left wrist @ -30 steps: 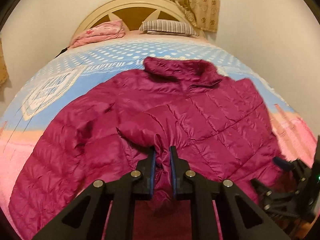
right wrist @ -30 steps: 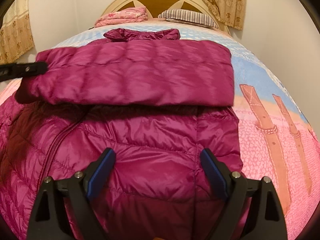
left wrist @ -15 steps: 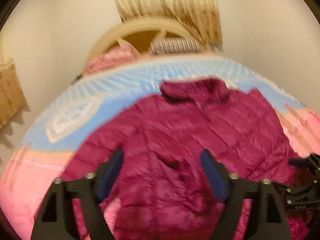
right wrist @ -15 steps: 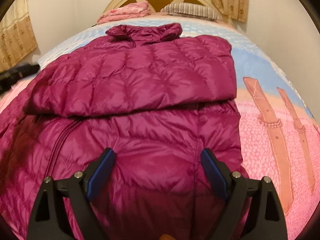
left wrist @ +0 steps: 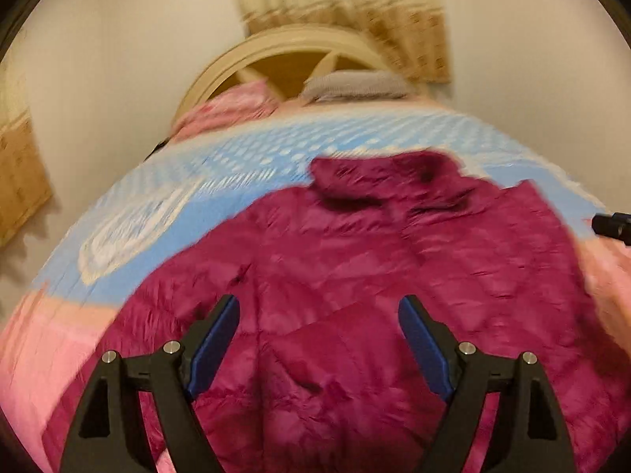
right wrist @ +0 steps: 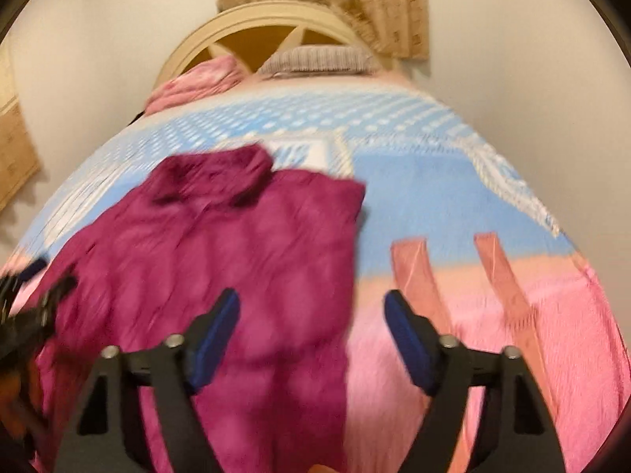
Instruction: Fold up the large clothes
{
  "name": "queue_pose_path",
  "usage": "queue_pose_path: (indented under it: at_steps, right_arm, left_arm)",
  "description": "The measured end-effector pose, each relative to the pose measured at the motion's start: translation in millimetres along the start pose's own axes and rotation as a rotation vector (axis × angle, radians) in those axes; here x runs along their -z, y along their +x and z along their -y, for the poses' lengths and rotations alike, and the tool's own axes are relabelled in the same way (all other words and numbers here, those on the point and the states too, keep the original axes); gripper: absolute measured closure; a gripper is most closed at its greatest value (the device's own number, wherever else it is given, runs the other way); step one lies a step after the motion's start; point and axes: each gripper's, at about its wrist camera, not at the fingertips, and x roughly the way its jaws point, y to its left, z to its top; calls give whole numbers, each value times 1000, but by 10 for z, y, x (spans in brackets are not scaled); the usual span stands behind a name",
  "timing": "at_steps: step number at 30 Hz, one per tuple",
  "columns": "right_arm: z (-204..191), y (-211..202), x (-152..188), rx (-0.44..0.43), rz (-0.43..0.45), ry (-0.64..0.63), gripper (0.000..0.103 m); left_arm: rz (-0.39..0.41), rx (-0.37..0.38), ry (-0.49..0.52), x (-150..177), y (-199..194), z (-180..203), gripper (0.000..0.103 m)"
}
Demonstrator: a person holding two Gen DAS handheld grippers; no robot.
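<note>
A magenta quilted puffer jacket (left wrist: 355, 256) lies on the bed with its collar (left wrist: 386, 173) toward the headboard and its sleeves folded across the body. My left gripper (left wrist: 319, 339) hovers open above the jacket's lower middle with nothing between its blue pads. In the right wrist view the jacket (right wrist: 221, 244) fills the left half. My right gripper (right wrist: 311, 327) hangs over the jacket's right edge; its jaws are closing and the pads press on nothing. Each gripper shows at the edge of the other's view: the right gripper (left wrist: 613, 226) and the left gripper (right wrist: 23, 307). Both views are motion-blurred.
The bed cover (right wrist: 453, 197) is blue at the far end and pink near me. A pink pillow (right wrist: 197, 82) and a striped pillow (right wrist: 315, 59) rest against the cream headboard (right wrist: 252, 23). A curtain (right wrist: 355, 0) hangs behind, and walls stand close on both sides.
The left gripper has let go of the sleeve, opened wide and drawn back. The right gripper has risen and swung right, so more bed shows, and its jaws stand slightly narrower.
</note>
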Motion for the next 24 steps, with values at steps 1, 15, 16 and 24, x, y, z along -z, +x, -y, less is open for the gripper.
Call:
queue_pose_path:
  at_steps: [1, 15, 16, 24]
  right_arm:
    - [-15, 111, -52, 4, 0, 3, 36]
    - [-101, 1163, 80, 11, -109, -23, 45]
    - [-99, 1164, 90, 13, -109, -24, 45]
    - [-192, 860, -40, 35, -98, -33, 44]
  left_arm:
    - [-13, -4, -12, 21, 49, -20, 20]
    - [-175, -6, -29, 310, 615, -20, 12]
    - [-181, -4, -36, 314, 633, -29, 11]
    - [-205, 24, -77, 332, 702, -88, 6]
